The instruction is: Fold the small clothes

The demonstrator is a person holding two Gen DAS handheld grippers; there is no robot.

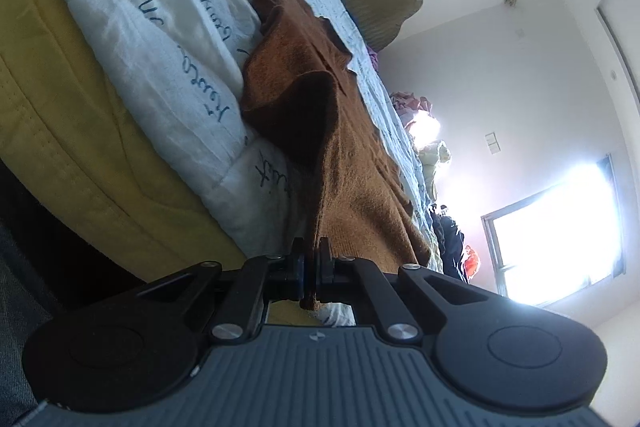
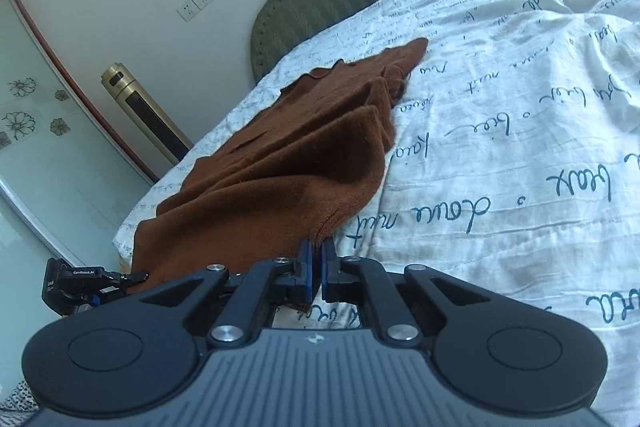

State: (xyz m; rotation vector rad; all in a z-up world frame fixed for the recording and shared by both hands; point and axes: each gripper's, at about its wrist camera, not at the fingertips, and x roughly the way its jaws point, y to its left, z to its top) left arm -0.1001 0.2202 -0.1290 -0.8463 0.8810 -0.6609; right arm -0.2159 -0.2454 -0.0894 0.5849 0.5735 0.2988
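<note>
Both claws gripping the brown knit garment's near hem.
Left claw (image 1: pixel 310 259) and right claw (image 2: pixel 318 259) are clamping brown knit garment (image 2: pixel 280 163), lying across script-printed quilt (image 2: pixel 500 107) on the bed.

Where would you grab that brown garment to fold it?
By its near hem, one corner per tool, coming in low from the bed's near edge. The garment lies lengthwise away from that edge, so the hem is the closest thin edge. Both tools already pinch it: the left tool and the right tool are shut on its corners.
</note>
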